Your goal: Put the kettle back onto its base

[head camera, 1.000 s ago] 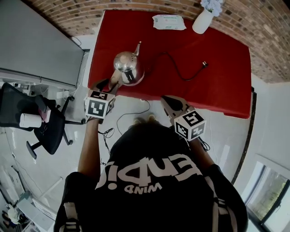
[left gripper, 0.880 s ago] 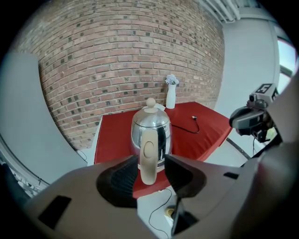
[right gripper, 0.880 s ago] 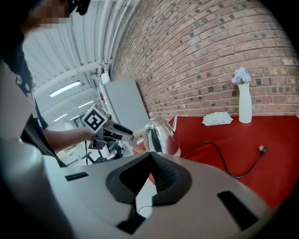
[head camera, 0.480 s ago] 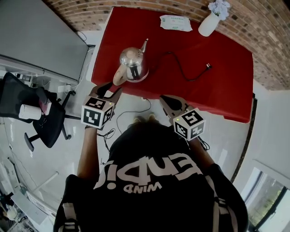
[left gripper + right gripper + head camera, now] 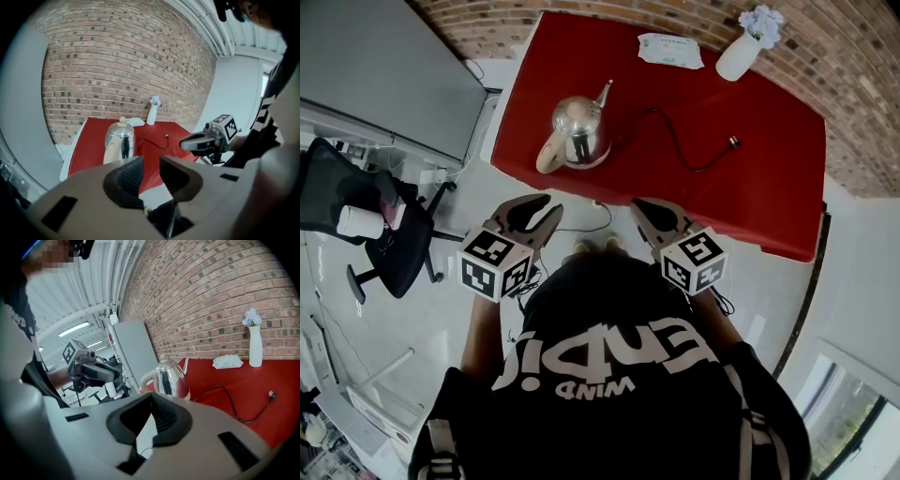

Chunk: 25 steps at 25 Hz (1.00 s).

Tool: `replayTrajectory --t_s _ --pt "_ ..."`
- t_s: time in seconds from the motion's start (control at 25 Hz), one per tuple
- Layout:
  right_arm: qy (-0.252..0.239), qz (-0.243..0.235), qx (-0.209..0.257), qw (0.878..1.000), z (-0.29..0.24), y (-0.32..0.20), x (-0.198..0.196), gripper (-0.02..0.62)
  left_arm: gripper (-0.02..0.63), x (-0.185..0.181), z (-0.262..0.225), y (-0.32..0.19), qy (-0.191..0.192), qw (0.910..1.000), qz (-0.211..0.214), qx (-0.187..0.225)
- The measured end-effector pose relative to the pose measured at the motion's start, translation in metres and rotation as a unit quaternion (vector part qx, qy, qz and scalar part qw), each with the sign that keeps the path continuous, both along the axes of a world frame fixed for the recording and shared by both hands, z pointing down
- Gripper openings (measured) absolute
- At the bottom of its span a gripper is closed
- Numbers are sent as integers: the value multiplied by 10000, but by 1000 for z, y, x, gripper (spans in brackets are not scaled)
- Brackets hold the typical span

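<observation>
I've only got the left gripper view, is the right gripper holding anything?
Observer: No. The right gripper view shows the right gripper shut, with nothing between its jaws.
Operator: Where does the spout on the kettle point? I can't see it.
Observer: In the head view it points away from you, roughly toward the wipes.
Operator: Anything off to my left?
Observer: A black chair, left of the table.
</observation>
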State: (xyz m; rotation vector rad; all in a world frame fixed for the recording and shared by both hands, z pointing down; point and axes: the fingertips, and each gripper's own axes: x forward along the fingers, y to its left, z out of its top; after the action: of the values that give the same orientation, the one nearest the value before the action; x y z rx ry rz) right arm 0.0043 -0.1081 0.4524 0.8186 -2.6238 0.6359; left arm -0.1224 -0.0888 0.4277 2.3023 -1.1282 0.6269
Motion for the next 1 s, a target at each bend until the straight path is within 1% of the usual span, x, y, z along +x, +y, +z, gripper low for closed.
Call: replayTrajectory --t_s 0.12,0.16,0.28,0.36,0.4,0.48,0.64,0.8,1.0 --pt "-93 -59 38 9999 -4 1 -2 23 67 8 -7 7 191 9998 40 15" --pt "-123 -79 46 9999 -5 1 -3 23 66 11 -9 9 235 9997 69 20" --pt "-190 -131 65 9997 -7 1 -5 22 57 14 -14 9 276 9995 98 74" --pt "-235 -161 86 9996 -9 2 -7 23 41 15 -17 9 310 9994 89 155" --pt "-257 -173 97 9995 -11 2 -7 23 23 15 -17 10 322 9993 93 190" --pt "-296 -192 120 9993 -13 3 -8 23 12 16 -18 12 360 9991 99 221" --pt "-354 -231 149 9990 -17 4 -10 23 9 19 -18 14 480 9985 170 208" --pt "-411 -285 159 9986 -20 4 -12 23 8 21 -16 16 391 9987 260 217" --pt "-435 -359 178 9982 -22 5 -16 23 8 16 -11 16 315 9992 193 154"
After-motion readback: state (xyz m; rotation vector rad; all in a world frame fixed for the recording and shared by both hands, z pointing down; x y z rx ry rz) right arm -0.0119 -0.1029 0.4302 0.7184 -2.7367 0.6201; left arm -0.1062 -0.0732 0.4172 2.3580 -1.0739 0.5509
